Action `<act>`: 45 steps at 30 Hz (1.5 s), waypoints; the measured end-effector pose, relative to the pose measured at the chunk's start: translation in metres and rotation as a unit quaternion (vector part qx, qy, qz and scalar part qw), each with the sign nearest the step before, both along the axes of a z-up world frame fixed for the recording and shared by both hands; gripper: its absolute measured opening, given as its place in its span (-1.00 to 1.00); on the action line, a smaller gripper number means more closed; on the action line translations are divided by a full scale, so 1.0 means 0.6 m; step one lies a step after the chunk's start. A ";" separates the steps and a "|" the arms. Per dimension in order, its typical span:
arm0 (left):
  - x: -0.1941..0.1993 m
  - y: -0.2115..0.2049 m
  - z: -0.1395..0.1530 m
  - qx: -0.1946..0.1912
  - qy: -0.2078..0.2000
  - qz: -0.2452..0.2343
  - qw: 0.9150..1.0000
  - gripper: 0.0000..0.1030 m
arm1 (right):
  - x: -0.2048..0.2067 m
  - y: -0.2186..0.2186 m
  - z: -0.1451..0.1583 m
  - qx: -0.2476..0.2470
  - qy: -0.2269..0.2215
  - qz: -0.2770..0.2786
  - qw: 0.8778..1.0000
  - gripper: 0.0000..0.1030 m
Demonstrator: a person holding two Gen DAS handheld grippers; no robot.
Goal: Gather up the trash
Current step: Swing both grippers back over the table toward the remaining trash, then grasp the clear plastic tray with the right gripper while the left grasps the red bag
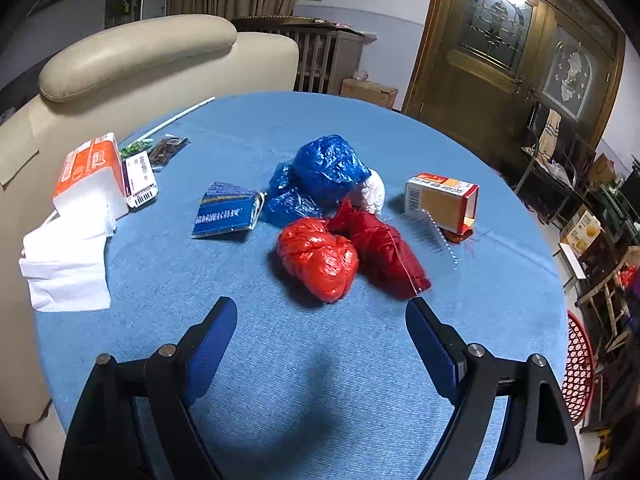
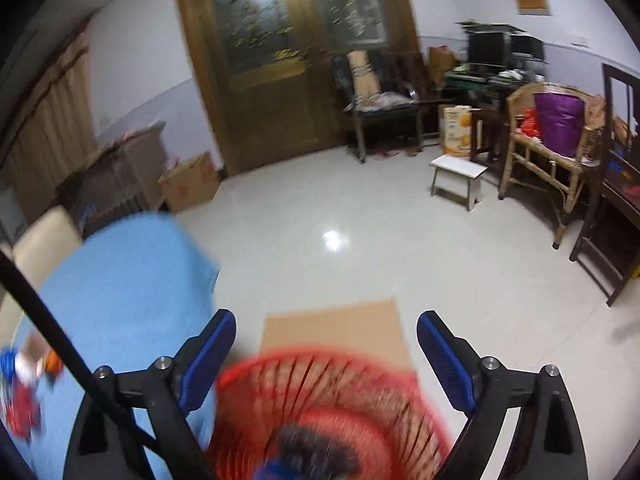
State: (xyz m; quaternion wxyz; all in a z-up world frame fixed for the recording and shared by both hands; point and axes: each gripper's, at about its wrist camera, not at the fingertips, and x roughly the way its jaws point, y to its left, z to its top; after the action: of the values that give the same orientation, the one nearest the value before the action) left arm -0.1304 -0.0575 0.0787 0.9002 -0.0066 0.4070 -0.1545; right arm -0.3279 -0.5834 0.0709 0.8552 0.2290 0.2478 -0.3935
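Hovering above the blue-clothed bench (image 1: 400, 128), left gripper (image 1: 322, 306) spread, empty. Left to right on the cloth: tissue pack (image 1: 90, 174), blue packet (image 1: 226, 212), crumpled blue bag (image 1: 328, 166), red bag (image 1: 318, 258), orange carton (image 1: 442, 200). Right gripper (image 2: 326, 322) spread, empty, over the red mesh basket (image 2: 320, 392).

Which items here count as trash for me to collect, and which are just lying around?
Job:
red bag
dark red bag
blue bag
red basket, probably the bin

Lying about, likely:
tissue pack
blue packet
orange carton, unclear if trash
beige chair
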 end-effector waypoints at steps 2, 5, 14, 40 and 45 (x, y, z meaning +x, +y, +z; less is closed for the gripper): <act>0.002 0.000 0.004 0.006 -0.006 0.004 1.000 0.68 | 0.018 -0.050 0.006 0.002 -0.001 -0.007 1.000 0.87; 0.005 0.002 0.008 0.015 -0.010 0.017 1.000 0.68 | 0.059 -0.130 -0.007 0.027 -0.010 -0.012 1.000 0.87; 0.021 0.017 0.009 0.051 -0.007 0.049 0.997 0.68 | 0.138 -0.235 -0.135 0.138 0.022 -0.004 0.990 0.87; -0.007 0.104 0.002 -0.014 -0.007 0.068 0.998 0.68 | 0.249 0.334 0.038 0.156 -0.014 0.360 0.920 0.87; -0.013 0.123 -0.003 -0.022 -0.003 0.077 0.997 0.68 | 0.318 0.444 0.002 0.217 0.007 0.414 0.884 0.87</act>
State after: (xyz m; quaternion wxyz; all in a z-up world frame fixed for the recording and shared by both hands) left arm -0.1383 0.0161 0.0771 0.9105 -0.0571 0.3986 -0.0941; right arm -0.1369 -0.3171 0.0719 0.8675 0.2821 0.4055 0.0584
